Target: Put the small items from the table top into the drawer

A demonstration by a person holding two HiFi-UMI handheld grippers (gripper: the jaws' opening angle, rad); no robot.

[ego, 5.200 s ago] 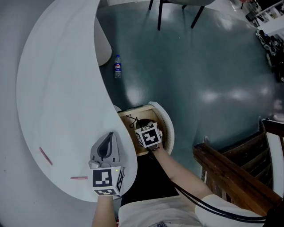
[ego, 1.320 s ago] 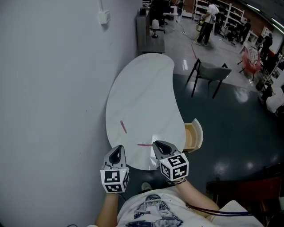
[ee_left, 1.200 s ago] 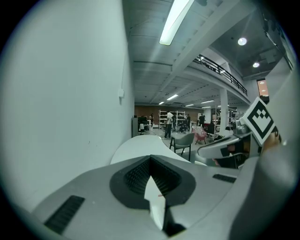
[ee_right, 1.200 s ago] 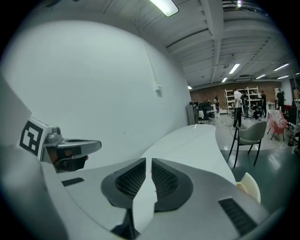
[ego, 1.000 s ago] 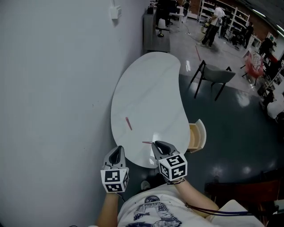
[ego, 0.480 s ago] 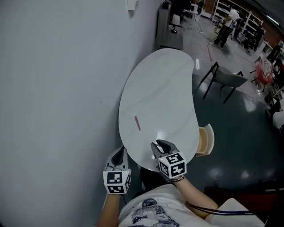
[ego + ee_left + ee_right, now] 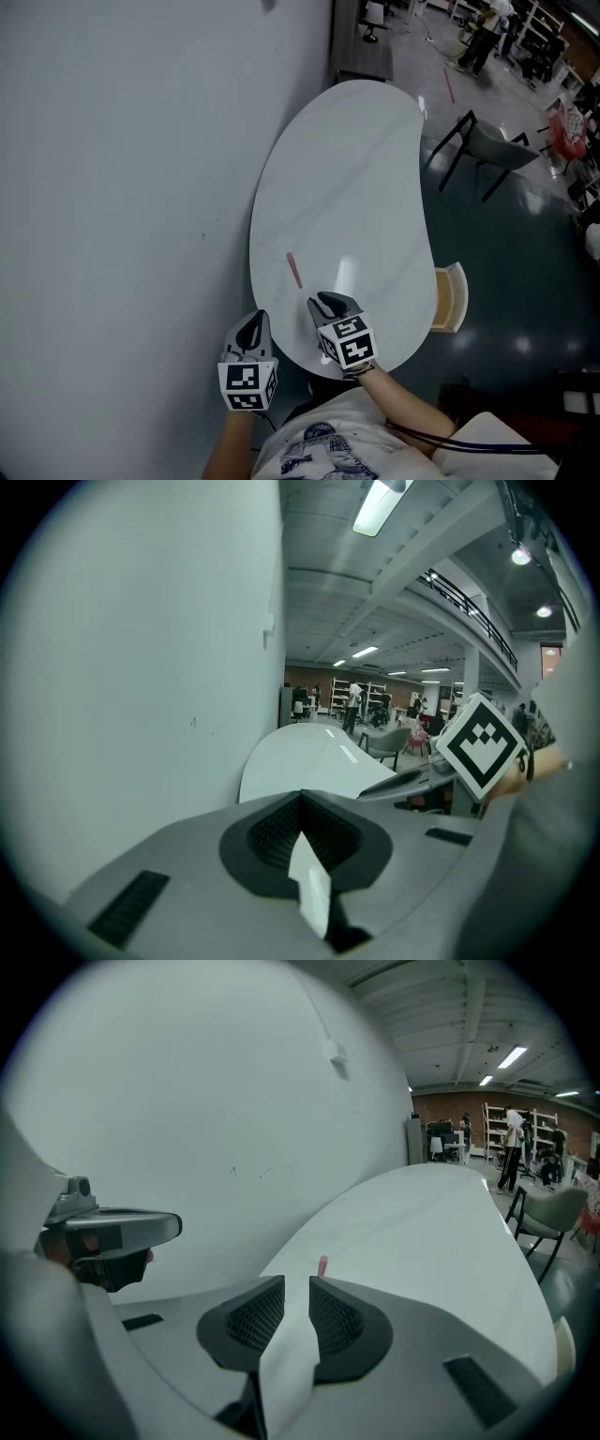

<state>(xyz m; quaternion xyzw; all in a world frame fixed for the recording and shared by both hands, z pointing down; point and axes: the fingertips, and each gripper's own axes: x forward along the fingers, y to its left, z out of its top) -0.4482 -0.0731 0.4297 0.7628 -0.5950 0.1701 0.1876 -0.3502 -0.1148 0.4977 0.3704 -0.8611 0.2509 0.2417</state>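
Table [image 7: 356, 169]: standing against the wall [image 7: 141, 141], which is running along its left side.
Stick [image 7: 294, 270]: lying on the table's near half, close to the left edge.
Drawer [image 7: 452, 298]: sticking out open from the table's right side, toward the near end.
Chair [image 7: 502, 145]: standing on the floor [image 7: 525, 244], right of the table's far half, apart from it.

White kidney-shaped table [image 7: 356, 178]; one pink stick [image 7: 293, 270] lying on top.

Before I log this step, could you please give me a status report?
Left gripper shut, empty. Right gripper just opened, nothing between jaws. Thin pink stick on white curved table, untouched. Nothing blocking.
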